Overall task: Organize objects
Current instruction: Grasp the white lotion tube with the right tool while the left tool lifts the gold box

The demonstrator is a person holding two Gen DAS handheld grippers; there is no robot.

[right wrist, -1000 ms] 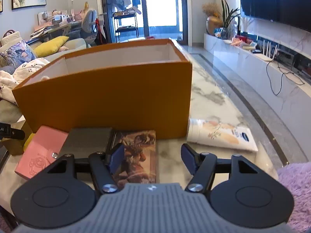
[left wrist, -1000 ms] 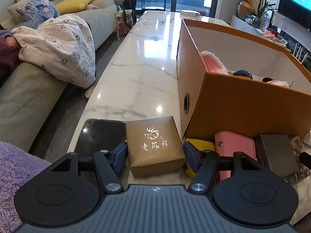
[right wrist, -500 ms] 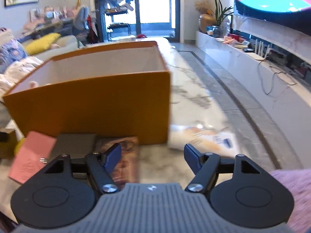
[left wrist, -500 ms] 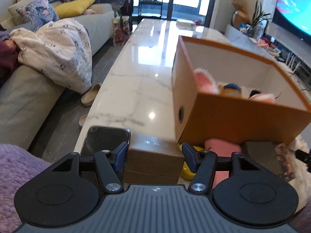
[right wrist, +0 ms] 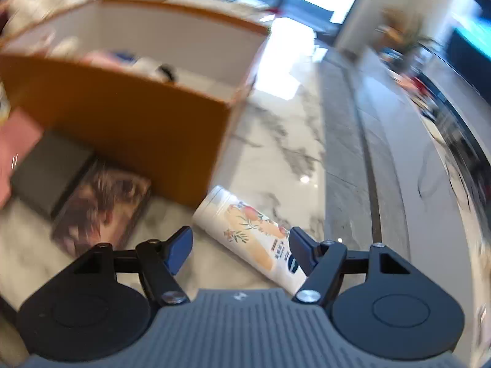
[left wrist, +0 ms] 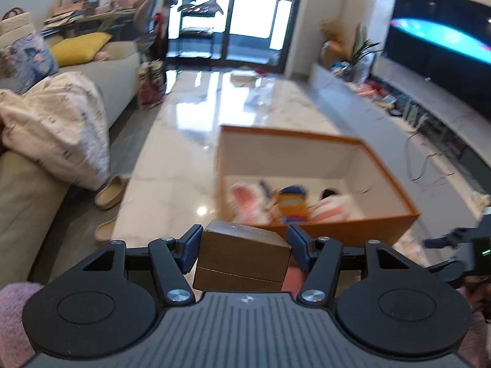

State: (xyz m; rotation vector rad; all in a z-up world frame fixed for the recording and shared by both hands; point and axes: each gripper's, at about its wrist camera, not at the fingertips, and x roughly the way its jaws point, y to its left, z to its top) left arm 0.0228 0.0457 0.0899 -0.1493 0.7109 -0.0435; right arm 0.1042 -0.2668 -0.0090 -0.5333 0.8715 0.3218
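- A living room: a long marble counter [left wrist: 184, 165] runs between a sofa [left wrist: 27, 190] and a wall screen [left wrist: 442, 49].
- The small brown gift box [left wrist: 242, 254] is clamped tilted in the left gripper [left wrist: 244, 250], lifted clear of the counter, likely bound for the bin.
- The orange storage box [left wrist: 346, 233] stands just beyond, already holding soft toys [left wrist: 288, 204].
- The right gripper [right wrist: 241, 250] hovers with fingers [right wrist: 179, 245] spread and empty over the white tube [right wrist: 251, 233], which lies beside the orange box, seemingly lining up a grasp.

Home living room, sofa [left wrist: 116, 70], television [left wrist: 442, 52], marble table [left wrist: 190, 141]
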